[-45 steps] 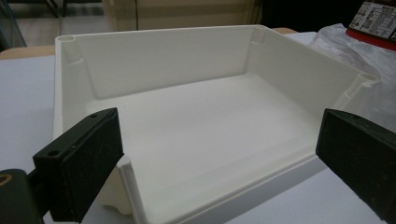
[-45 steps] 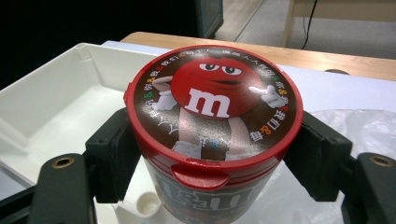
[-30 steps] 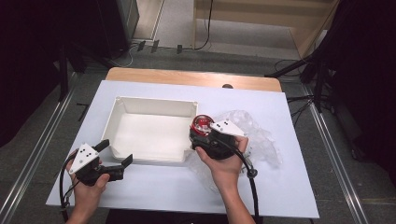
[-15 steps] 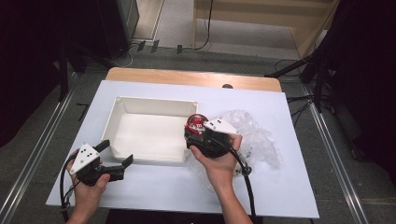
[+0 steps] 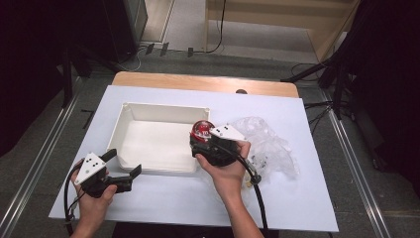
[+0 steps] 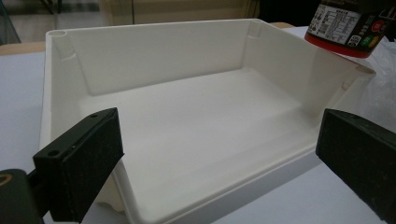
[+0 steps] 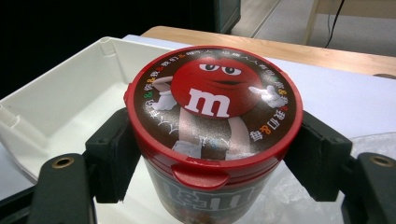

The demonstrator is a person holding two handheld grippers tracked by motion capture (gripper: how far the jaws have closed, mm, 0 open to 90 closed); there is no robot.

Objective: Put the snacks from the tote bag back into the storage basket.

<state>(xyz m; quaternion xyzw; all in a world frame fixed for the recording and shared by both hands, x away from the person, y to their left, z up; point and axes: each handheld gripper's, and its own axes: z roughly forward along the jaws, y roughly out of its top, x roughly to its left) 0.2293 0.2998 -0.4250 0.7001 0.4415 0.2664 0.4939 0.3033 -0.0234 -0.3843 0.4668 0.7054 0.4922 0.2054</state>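
Right hand-held gripper (image 7: 210, 154) is clamping the candy jar (image 7: 212, 121) by its sides, carrying it upright over the right rim of the white bin (image 5: 130, 130). Still to do: lowering and releasing it inside. Left hand-held gripper (image 6: 219, 163) is idling wide open, empty, at the bin's near corner.

grippers: 2, left gripper (image 5: 122, 174) and right gripper (image 7: 212, 154) | hands: 2 (one per gripper) | candy tub (image 7: 212, 121): 1 (red lid, upright) | white bin (image 5: 130, 130): 1 | clear plastic bag (image 5: 270, 146): 1 (crumpled) | white sheet (image 5: 307, 119): 1 | wooden table (image 5: 198, 82): 1
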